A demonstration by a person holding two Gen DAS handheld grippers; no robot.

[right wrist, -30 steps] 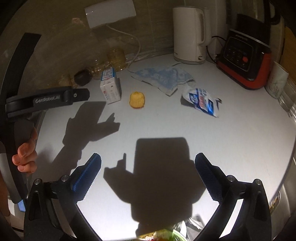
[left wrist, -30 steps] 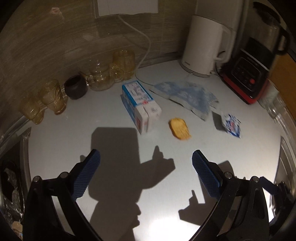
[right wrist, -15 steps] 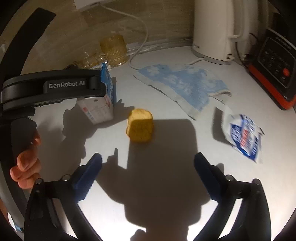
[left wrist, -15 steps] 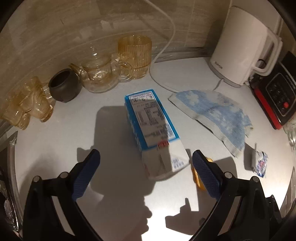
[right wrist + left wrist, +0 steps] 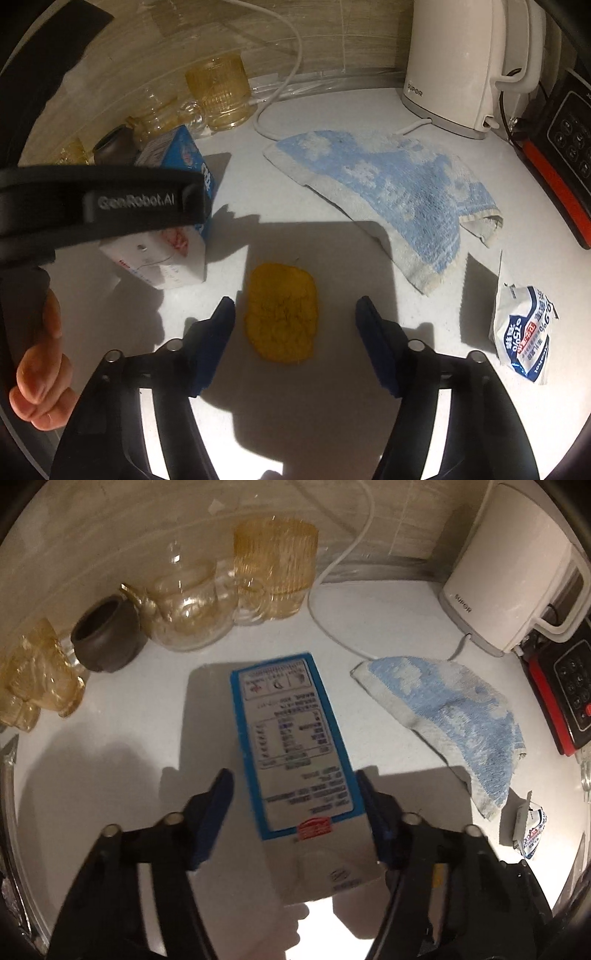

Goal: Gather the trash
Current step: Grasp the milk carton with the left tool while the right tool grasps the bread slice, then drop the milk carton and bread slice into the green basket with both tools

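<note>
White kitchen counter [image 5: 332,369], nothing collected yet. Lower centre: left gripper [image 5: 295,812] spread around lying milk carton [image 5: 291,746], not yet clamped; right gripper [image 5: 295,336] spread around yellow food scrap [image 5: 282,312]. Crumpled wrapper [image 5: 524,328] waiting at right edge.

Carton [image 5: 295,746]: blue border, white panel, red stamp. Towel [image 5: 388,188]: white with blue blotches. Snack piece [image 5: 282,312]: yellow-orange. Wrapper [image 5: 526,330]: white, navy, red. Kettle [image 5: 456,62]: white. Cup [image 5: 275,566]: amber ribbed glass. Surface [image 5: 332,258]: white.
</note>
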